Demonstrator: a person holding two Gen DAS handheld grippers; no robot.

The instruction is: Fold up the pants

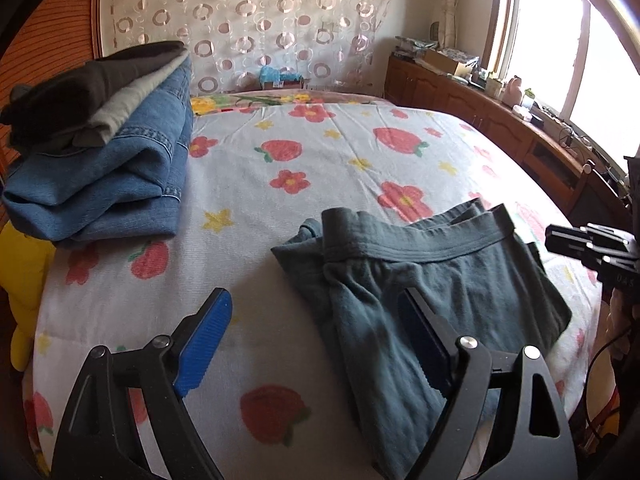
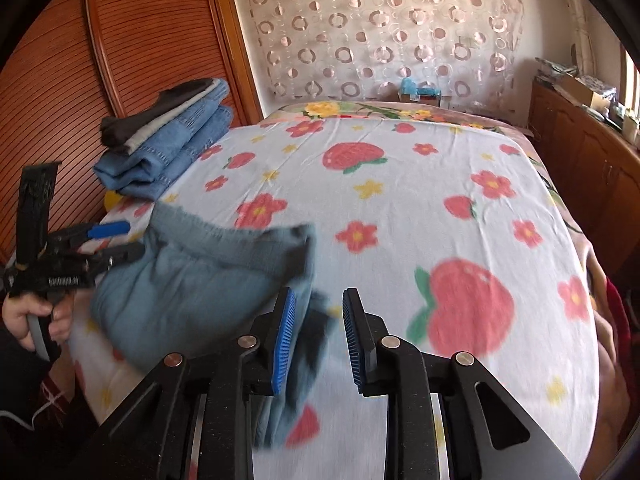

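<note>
Left tongs: spread wide, empty, one finger over the cloth. Right tongs: parted, nothing pinched, beside the garment's near edge. Grey-green pants: on the strawberry-print bed, near its front edge, bunched into a rough packet, waistband outward; fold judged partly done, needing squaring. Folded clothes stack: far left corner, jeans lowest.

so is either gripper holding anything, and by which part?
Nothing is held. Left gripper and right gripper are both open, over the folded grey-blue knit pants on the bed.
</note>
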